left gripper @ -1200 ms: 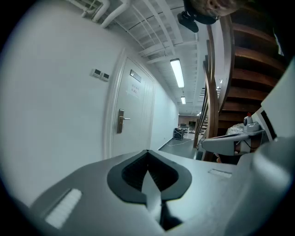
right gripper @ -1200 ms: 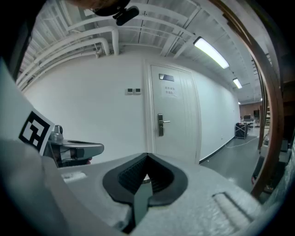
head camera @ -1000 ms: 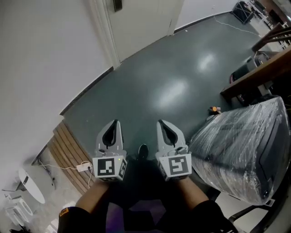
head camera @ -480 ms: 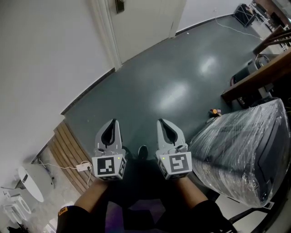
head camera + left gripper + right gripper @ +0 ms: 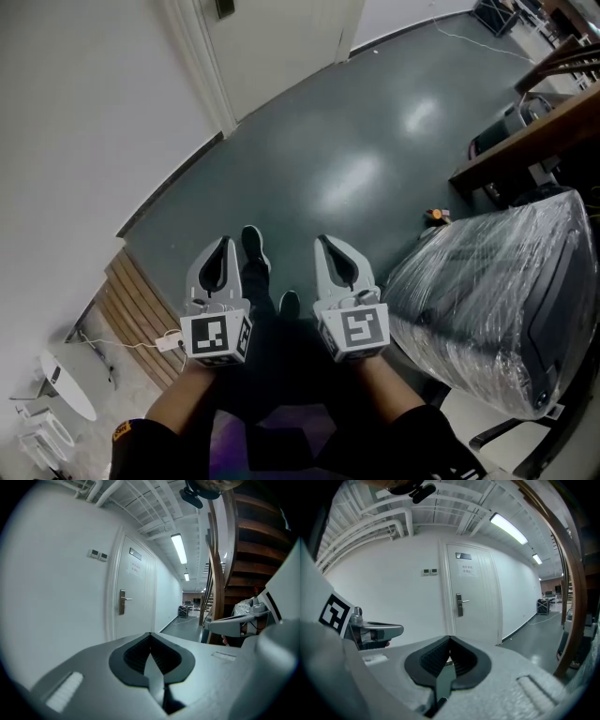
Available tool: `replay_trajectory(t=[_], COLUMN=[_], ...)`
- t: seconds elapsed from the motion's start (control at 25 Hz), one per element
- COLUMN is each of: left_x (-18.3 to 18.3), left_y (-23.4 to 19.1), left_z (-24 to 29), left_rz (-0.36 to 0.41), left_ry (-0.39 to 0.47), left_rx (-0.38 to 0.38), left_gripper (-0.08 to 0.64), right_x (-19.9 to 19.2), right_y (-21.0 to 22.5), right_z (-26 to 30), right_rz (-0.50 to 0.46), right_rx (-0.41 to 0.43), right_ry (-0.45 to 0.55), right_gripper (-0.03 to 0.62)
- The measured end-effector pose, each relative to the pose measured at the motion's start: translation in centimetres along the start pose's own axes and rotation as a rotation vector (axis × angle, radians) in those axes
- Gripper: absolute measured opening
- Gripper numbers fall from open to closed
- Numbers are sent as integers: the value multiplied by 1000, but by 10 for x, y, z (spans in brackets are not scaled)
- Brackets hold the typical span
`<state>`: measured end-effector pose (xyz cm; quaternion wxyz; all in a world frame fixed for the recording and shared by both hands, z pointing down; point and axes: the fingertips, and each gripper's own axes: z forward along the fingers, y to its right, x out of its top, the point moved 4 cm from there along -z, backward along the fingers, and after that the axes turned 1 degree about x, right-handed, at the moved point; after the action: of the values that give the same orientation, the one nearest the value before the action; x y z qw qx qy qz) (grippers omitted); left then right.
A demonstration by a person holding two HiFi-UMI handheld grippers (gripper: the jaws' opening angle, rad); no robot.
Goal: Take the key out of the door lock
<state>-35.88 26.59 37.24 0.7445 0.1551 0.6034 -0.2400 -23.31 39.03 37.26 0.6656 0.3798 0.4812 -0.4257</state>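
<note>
A white door (image 5: 272, 37) stands at the far end of the dark green floor, several steps ahead of me. Its metal lock plate with a lever handle (image 5: 460, 604) shows in the right gripper view, and the same lock plate (image 5: 122, 602) in the left gripper view. It is too small to make out a key. My left gripper (image 5: 227, 242) and right gripper (image 5: 325, 242) are held side by side at waist height and point toward the door. Both are shut with nothing between their jaws. The left gripper's (image 5: 150, 633) and the right gripper's (image 5: 450, 638) pads meet at the tip.
A large plastic-wrapped object (image 5: 497, 300) stands close on my right, under a dark wooden staircase (image 5: 525, 141). Wooden slats (image 5: 141, 319) and a white cable lie by the left wall. A shoe (image 5: 251, 246) is stepping forward between the grippers. A small orange item (image 5: 436, 215) lies on the floor.
The person has stepped forward: a shoe now shows between the grippers, and the door has slid toward the top edge of the head view. Both grippers stay shut.
</note>
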Motion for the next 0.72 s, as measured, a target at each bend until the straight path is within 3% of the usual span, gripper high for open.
replay_trajectory(t=[0.24,0.72], left_x=[4,45], left_y=[-3,-28], left_z=[59,220], left_rz=[-12,-23], left_ry=[-24,-39], left_rx=[-46,-176], left_gripper=[18,18], right_x=[6,58], right_y=[17,85], right_z=[35,167], right_rz=[-14,2], right_rx=[0,-112], right_ry=[-7,-48], right_gripper=[-8,-8])
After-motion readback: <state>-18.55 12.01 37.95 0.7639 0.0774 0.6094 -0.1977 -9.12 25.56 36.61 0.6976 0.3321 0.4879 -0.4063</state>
